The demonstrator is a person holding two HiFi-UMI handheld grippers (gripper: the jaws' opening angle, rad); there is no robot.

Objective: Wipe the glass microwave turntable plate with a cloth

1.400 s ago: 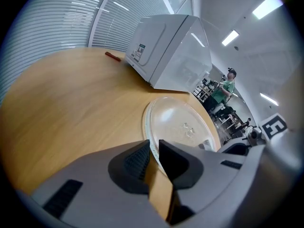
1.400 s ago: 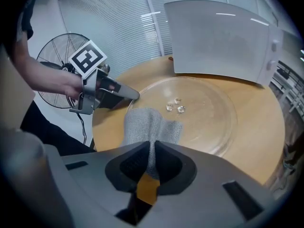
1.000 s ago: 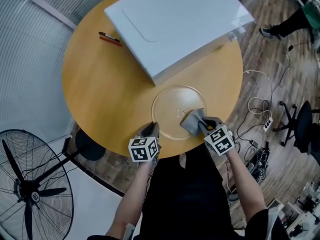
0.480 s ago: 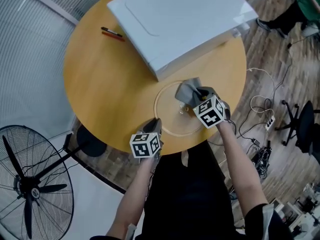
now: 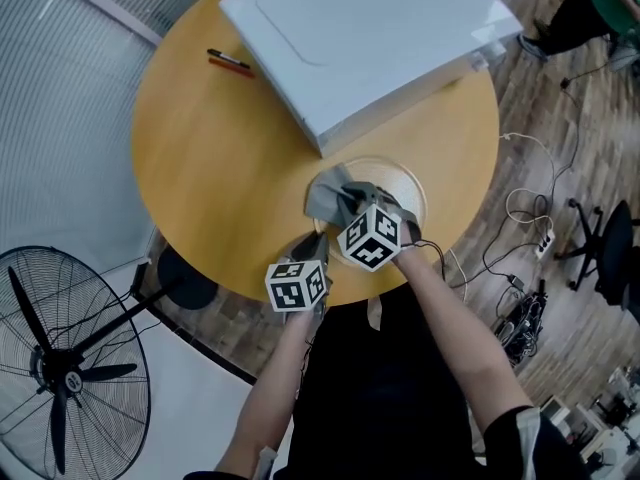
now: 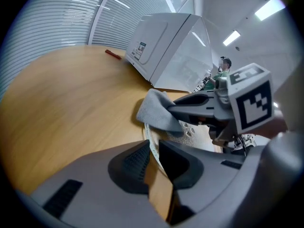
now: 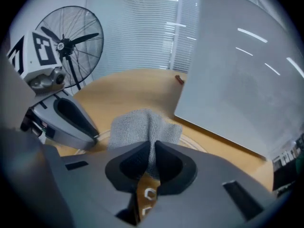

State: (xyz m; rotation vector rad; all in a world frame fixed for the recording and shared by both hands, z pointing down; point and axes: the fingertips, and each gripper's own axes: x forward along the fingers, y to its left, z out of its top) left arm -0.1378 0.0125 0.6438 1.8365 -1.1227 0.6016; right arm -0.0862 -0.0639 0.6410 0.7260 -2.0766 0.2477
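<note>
On the floor to the near left stands a fan [image 5: 70, 368]. At the near edge of the round wooden tabletop [image 5: 210, 168], the left gripper [image 5: 310, 250] is clamped on the near rim of the glass plate [image 5: 405, 186], with the glass edge caught between its closed jaws. Just to its right and a little farther in, the right gripper [image 5: 350, 206] is closed on a gray cloth [image 5: 328, 198]. One fold is pinched between its jaws and the rest is bunched out ahead. The cloth rests on the left part of the plate, reaching over the left rim, near the left gripper. The plate lies flat on the near right part of the tabletop. Just beyond it stands a white microwave [image 5: 360, 38], filling the far right of the tabletop. To the microwave's left, on the far left of the tabletop, lie two pens [image 5: 230, 63], one black and one red.
</note>
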